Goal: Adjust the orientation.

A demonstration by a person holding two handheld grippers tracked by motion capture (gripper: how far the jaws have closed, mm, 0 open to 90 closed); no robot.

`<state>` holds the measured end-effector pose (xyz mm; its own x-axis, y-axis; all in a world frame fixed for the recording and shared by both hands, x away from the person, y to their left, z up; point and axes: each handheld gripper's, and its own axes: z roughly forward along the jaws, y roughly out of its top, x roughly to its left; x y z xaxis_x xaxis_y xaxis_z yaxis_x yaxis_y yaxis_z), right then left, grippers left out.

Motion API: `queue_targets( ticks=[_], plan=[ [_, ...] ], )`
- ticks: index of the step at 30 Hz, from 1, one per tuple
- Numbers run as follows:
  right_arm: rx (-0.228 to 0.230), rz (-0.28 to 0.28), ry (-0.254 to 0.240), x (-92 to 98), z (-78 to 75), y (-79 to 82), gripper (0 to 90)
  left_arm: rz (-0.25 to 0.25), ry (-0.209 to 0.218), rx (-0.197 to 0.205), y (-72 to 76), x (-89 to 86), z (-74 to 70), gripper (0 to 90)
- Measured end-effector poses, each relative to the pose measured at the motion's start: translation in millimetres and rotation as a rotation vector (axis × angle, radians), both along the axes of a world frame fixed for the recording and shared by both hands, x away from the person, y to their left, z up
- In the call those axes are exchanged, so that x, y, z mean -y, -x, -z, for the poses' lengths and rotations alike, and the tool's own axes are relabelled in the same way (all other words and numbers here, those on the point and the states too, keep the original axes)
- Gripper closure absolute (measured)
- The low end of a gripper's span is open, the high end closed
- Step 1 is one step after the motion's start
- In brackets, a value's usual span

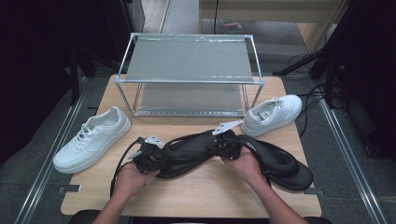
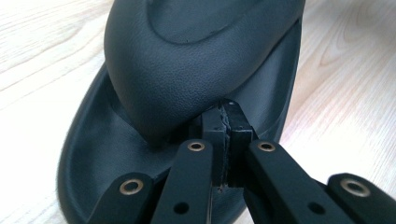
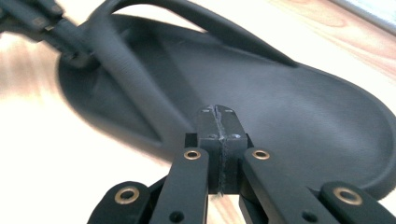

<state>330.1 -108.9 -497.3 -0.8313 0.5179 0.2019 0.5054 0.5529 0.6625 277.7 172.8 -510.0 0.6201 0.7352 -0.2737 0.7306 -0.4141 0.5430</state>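
Note:
A black slipper (image 1: pixel 191 151) lies across the near middle of the wooden table (image 1: pixel 201 196), with a hand at each end. My left gripper (image 1: pixel 161 157) is at its left end; in the left gripper view the jaws (image 2: pixel 225 114) are shut, tips tucked against the edge of the wide strap (image 2: pixel 173 70). At the other end is my right gripper (image 1: pixel 214 147). Its jaws (image 3: pixel 217 116) are shut too, tips over the slipper's footbed (image 3: pixel 303 116) near the heel, nothing pinched between them. The left gripper (image 3: pixel 51 23) appears farther off in that view, at the strap's base.
A second black slipper (image 1: pixel 285 163) lies to the right, partly under the first. White sneakers sit at the table's left (image 1: pixel 93 137) and right (image 1: pixel 273 113). A two-shelf metal rack (image 1: pixel 189 60) stands at the back. Cables trail beside both hands.

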Motion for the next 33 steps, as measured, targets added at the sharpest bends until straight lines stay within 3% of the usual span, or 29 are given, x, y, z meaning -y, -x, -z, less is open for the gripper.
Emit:
queue_targets(
  ticks=[5,8,10,14,16,21,26,30,33],
  plan=[
    [-0.010,-0.043,0.041,-9.7,4.0,9.6,90.0,-0.014,0.001,0.000,-7.1,-4.2,-0.2,90.0],
    [0.036,-0.041,0.048,-12.8,1.3,13.9,90.0,-0.015,-0.001,-0.001,-8.6,-4.9,-0.3,90.0],
    [0.056,-0.009,0.019,-9.9,-2.4,11.0,90.0,-0.013,-0.003,0.000,-8.1,-4.5,-0.4,90.0],
    [0.055,0.029,0.002,-3.2,-4.4,1.8,90.0,-0.013,-0.007,0.006,-8.0,-4.2,-0.4,90.0],
    [0.051,0.077,-0.022,5.8,-8.0,-5.6,90.0,-0.019,-0.001,0.005,-6.9,-4.1,-0.5,90.0],
    [0.045,0.096,-0.024,8.8,-4.8,-16.4,90.0,-0.034,0.012,0.006,0.2,-6.1,-2.5,90.0],
    [0.011,0.062,0.007,1.2,4.1,-18.5,90.0,-0.034,0.007,0.011,8.6,-6.9,-3.4,89.9],
    [0.029,0.024,0.058,-8.4,8.1,-13.5,90.0,-0.063,0.001,-0.003,3.6,-11.2,0.4,89.9],
    [0.014,0.019,0.058,-8.8,6.5,-11.0,90.0,-0.068,-0.007,-0.005,0.1,-12.7,2.0,89.9]
  ],
)
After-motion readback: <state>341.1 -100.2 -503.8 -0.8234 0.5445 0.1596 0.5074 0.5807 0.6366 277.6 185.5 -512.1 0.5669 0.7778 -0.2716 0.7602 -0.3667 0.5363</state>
